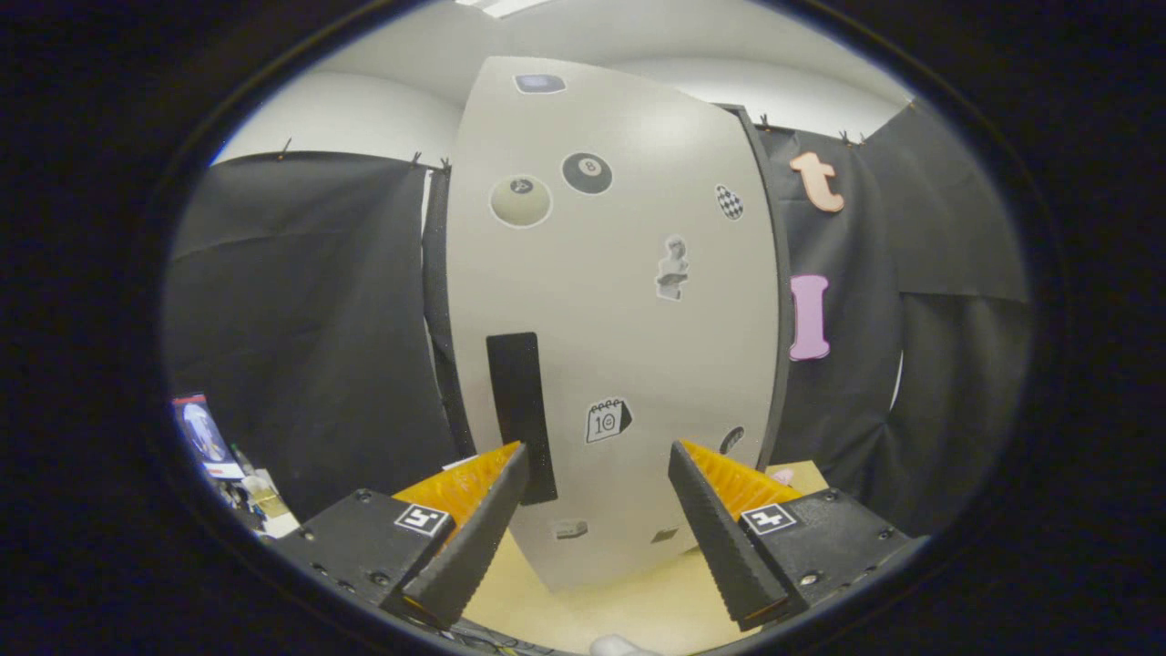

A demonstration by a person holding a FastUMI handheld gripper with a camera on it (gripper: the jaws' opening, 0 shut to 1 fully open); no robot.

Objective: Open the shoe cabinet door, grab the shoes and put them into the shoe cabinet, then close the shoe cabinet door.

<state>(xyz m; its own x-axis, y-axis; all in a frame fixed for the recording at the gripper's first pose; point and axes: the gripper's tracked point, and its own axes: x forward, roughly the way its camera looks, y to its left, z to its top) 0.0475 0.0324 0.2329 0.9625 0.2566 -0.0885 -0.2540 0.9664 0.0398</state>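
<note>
Gripper view: the gripper (pixel 597 456) stands wide open and holds nothing, the closed shoe cabinet door (pixel 610 319) with its dark vertical handle (pixel 521 415) just ahead of the fingers, stickers (pixel 608 420) scattered across it, black cloth (pixel 310 319) flanking both sides.

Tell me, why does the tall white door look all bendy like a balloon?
In the gripper view a fisheye lens bows the flat cabinet door, so its straight edges curve; soft glare brightens its upper right, the stickers stay sharp, and the open tongs sit just ahead of it, empty.
</note>
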